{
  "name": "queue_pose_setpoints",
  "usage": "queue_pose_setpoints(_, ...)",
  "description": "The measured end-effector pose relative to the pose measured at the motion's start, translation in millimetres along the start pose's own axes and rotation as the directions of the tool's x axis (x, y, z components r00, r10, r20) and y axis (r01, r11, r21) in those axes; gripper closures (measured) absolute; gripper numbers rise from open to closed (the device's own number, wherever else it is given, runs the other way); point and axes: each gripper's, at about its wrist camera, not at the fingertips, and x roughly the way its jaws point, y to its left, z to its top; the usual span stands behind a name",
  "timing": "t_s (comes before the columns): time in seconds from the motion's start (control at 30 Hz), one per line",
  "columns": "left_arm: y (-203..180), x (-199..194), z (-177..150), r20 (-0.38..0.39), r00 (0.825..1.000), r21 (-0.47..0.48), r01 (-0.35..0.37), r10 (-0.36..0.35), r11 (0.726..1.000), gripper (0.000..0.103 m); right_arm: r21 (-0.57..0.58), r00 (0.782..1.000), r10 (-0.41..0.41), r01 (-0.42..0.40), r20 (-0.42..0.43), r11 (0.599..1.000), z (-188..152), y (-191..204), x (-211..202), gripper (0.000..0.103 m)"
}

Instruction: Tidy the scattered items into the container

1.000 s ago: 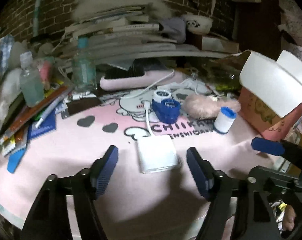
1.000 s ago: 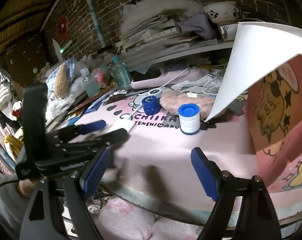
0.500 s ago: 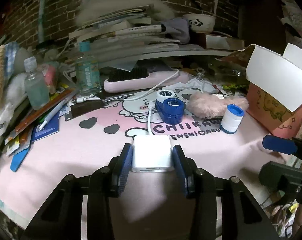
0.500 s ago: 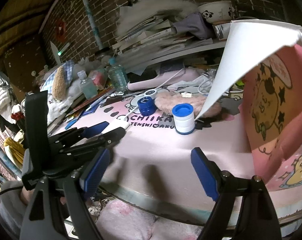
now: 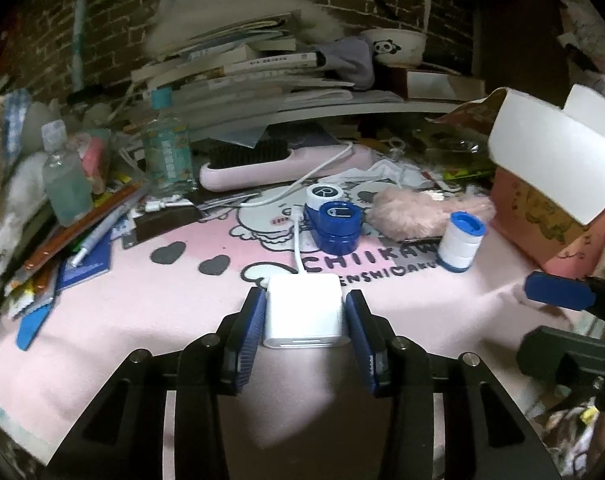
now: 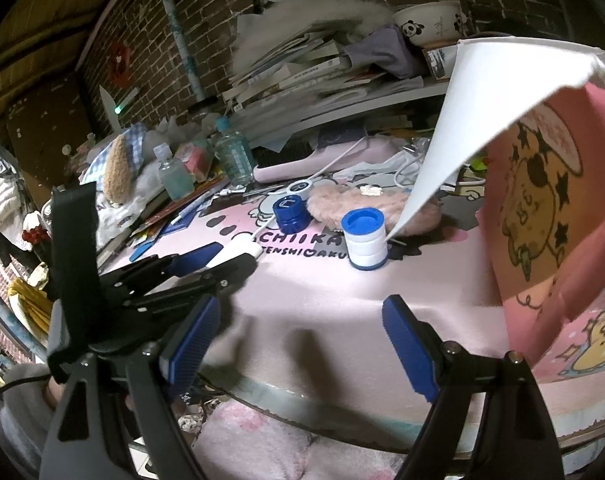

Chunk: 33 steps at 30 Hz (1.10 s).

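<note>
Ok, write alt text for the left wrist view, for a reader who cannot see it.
The left gripper is shut on a white charger block on a pink cartoon mat, its white cable trailing away. Beyond sit a blue lens case, a blue-capped white roll and, at right, an open pink box. Books and bottles clutter the back.

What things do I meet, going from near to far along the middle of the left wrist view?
Left gripper → white adapter → blue case → pink brush → book stack.
</note>
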Motion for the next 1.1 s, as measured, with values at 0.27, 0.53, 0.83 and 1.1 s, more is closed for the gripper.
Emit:
queue_pose_setpoints(0.27, 20.9, -25.1, 15.4, 0.035, 0.998, -0.041, 0.049, -0.047, 0.998, 0.067, 0.005, 1.0, -0.002, 0.002, 0.004, 1.0, 2.2, -0.5, 2.1, 0.021)
queue_pose_setpoints(0.53, 31.6, -23.8, 17.8, -0.001, 0.999, -0.04, 0.036, -0.036, 0.999, 0.067, 0.002, 1.0, -0.002, 0.002, -0.007, 1.0, 0.4, 1.5, 7.0, 0.021)
queue_pose_setpoints(0.83, 30.4, -27.8, 19.2, 0.031, 0.998, -0.069, 0.063, -0.061, 0.996, 0.067, 0.008, 1.0, -0.007, 0.008, -0.004, 1.0, 1.2, -1.7, 6.1, 0.021)
queue_pose_setpoints(1.1, 1.7, -62.1, 87.5, 0.155, 0.979, 0.032, 0.13, -0.134, 0.991, 0.067, 0.007, 1.0, -0.02, 0.02, 0.006, 1.0, -1.2, -2.5, 7.5, 0.021)
